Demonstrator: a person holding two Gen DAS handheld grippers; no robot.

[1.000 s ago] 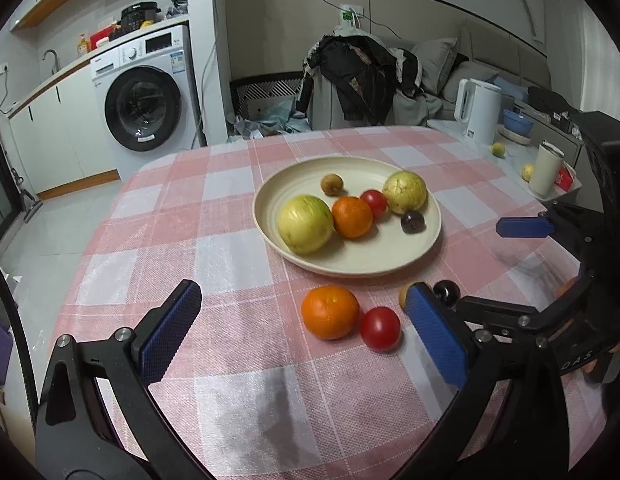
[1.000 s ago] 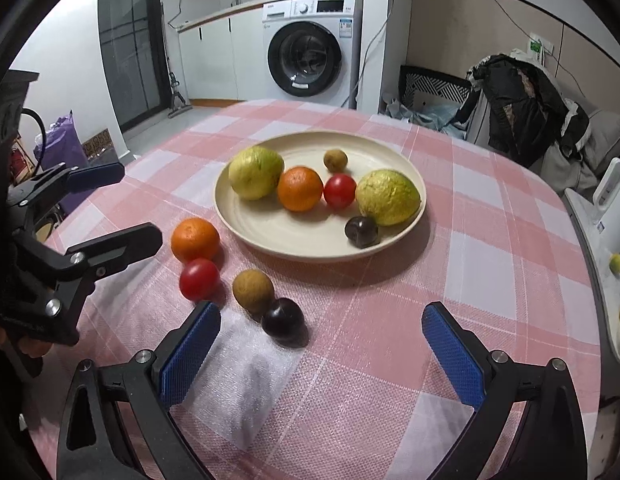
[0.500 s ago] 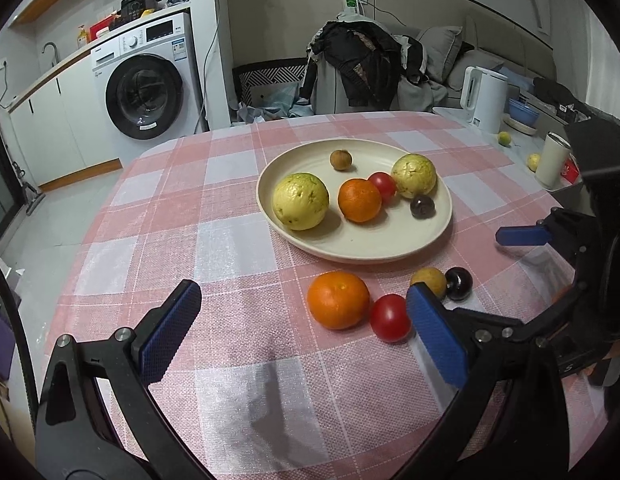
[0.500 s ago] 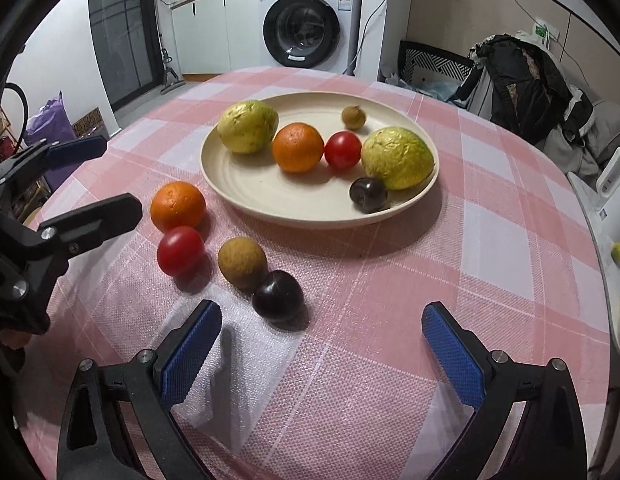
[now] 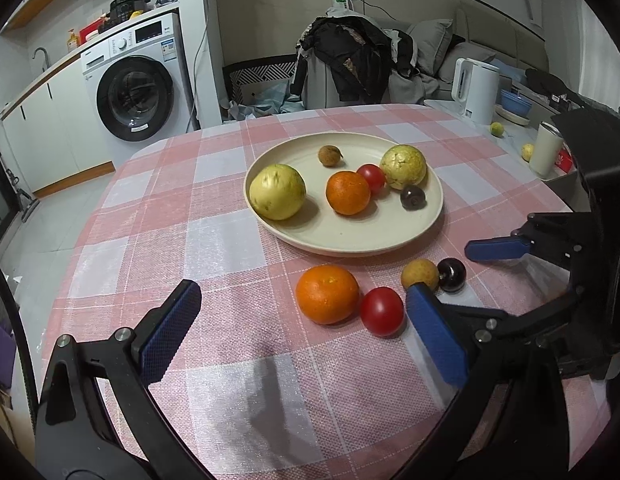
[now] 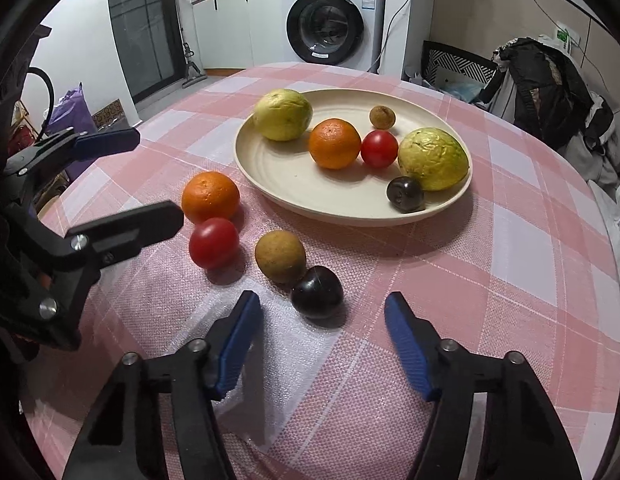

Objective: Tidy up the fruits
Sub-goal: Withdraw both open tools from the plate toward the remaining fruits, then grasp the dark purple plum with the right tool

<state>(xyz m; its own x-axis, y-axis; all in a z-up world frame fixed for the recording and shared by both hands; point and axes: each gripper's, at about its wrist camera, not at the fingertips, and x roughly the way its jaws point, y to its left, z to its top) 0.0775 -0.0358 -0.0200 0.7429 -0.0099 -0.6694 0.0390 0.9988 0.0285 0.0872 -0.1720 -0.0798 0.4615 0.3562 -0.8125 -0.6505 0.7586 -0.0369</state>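
Left wrist view: brown fruit (image 5: 420,274) partly behind left gripper (image 5: 301,328) fingertip; both grippers spread, empty.

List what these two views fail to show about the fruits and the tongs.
- Left wrist view: the small brown fruit on the cloth is partly covered by the left tongs, whose blue pad sits in front of it.
- Right wrist view: the orange on the cloth is clipped by the left tongs' black finger.
- Both views: the tongs' handles and the hands holding them are cut off by the frame edges.
- Undersides of the fruits on the plate are hidden.
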